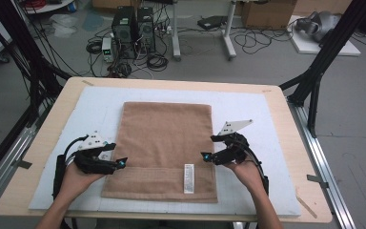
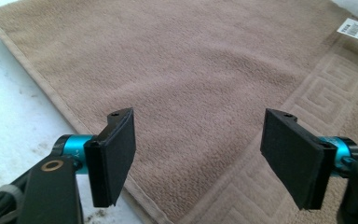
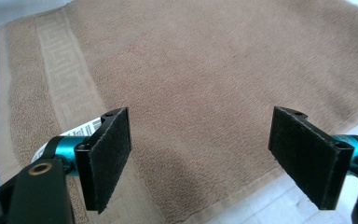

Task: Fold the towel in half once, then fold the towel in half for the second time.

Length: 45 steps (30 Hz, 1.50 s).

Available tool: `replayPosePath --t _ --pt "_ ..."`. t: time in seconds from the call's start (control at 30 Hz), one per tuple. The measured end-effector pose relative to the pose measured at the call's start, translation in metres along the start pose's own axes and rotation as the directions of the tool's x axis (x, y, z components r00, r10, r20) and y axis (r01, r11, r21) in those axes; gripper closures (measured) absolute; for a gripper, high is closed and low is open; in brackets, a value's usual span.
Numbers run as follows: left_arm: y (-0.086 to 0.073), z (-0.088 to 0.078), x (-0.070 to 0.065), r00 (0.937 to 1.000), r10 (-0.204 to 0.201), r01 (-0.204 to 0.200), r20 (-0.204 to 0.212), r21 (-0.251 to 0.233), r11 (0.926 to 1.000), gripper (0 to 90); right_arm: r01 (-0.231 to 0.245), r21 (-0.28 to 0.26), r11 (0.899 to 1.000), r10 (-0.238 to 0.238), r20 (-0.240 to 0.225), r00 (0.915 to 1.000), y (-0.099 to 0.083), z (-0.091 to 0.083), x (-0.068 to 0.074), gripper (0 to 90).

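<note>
A brown towel (image 1: pixel 164 138) lies flat on a white mat (image 1: pixel 252 107), with a patterned band and a white label (image 1: pixel 189 178) near its front edge. My left gripper (image 1: pixel 123 162) hovers at the towel's left edge, just above the band, pointing right. Its jaws stand open with nothing between them, and the left gripper view shows the towel (image 2: pixel 191 70) below the gripper (image 2: pixel 200 158). My right gripper (image 1: pixel 205 156) sits at the towel's right edge, pointing left. It is open (image 3: pixel 200 158) over the towel (image 3: pixel 214 60), and the label (image 3: pixel 86 127) peeks out behind its left pad.
The mat covers most of a wooden table (image 1: pixel 45 133). Black frame legs (image 1: pixel 314 81) stand at both back corners. On the floor behind are computer towers (image 1: pixel 133 31), loose cables and cardboard boxes. Bare mat lies to the left and right of the towel.
</note>
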<state>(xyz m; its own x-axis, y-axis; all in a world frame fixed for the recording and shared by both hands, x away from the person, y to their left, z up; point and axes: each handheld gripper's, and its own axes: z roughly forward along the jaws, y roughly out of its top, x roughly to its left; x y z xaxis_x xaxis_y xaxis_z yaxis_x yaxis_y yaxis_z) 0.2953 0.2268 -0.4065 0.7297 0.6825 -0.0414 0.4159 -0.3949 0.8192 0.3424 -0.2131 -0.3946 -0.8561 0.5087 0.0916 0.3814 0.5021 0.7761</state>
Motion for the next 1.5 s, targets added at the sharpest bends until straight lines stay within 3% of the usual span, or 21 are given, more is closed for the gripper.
replayPosePath --t 0.37,1.2,1.5 --pt "0.005 -0.005 0.002 1.0 -0.003 0.003 -0.005 -0.02 0.9998 24.9 0.017 -0.012 1.0 -0.017 0.01 0.9998 0.016 -0.006 -0.001 19.7" --pt "0.003 -0.003 0.001 1.0 0.0 0.0 0.001 -0.017 0.9999 24.9 0.035 0.004 0.999 -0.035 -0.016 0.9992 0.015 0.005 0.007 19.6" --pt "0.006 0.0 0.009 0.9999 -0.009 0.009 -0.004 -0.026 0.9996 25.4 0.025 0.006 1.0 -0.025 -0.001 0.9997 0.012 0.002 0.004 19.7"
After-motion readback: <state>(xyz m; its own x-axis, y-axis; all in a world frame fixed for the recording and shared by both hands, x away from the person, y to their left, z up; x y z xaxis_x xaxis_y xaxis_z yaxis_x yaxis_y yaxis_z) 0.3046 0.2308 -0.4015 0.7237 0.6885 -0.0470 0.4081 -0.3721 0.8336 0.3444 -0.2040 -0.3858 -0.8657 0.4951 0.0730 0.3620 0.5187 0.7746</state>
